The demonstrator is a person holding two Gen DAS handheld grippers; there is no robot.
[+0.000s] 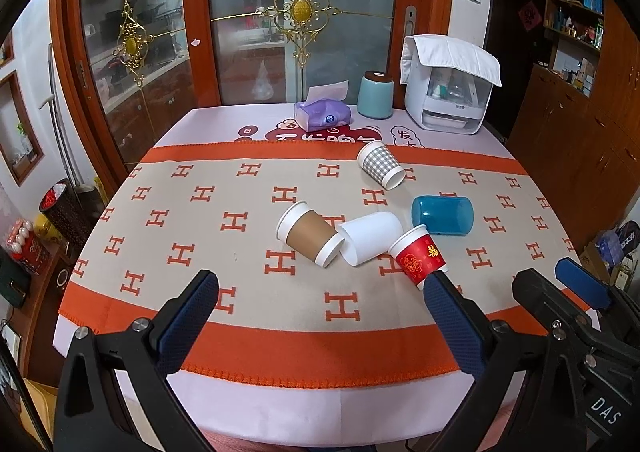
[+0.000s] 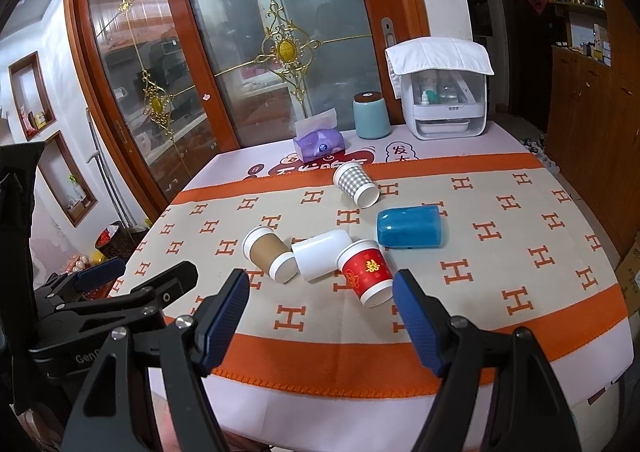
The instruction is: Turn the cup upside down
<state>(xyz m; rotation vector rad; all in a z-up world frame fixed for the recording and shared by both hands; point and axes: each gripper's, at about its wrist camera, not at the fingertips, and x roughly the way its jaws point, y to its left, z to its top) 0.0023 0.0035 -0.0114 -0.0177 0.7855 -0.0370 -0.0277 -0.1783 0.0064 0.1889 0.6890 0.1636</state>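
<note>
Several cups lie on their sides on the orange and beige cloth: a brown paper cup (image 1: 310, 233) (image 2: 269, 254), a plain white cup (image 1: 370, 237) (image 2: 322, 253), a red cup (image 1: 418, 257) (image 2: 366, 270), a grey checked cup (image 1: 380, 165) (image 2: 356, 184) and a blue plastic cup (image 1: 442, 215) (image 2: 410, 228). My left gripper (image 1: 322, 294) is open and empty above the table's near edge; it also shows in the right wrist view (image 2: 144, 272). My right gripper (image 2: 320, 294) is open and empty, just in front of the red cup; it also shows in the left wrist view (image 1: 556, 280).
At the back of the table stand a purple tissue pack (image 1: 322, 114) (image 2: 318, 144), a teal canister (image 1: 375, 94) (image 2: 371, 114) and a white appliance under a cloth (image 1: 448, 92) (image 2: 440, 92). Glass doors stand behind. Wooden cabinets stand to the right.
</note>
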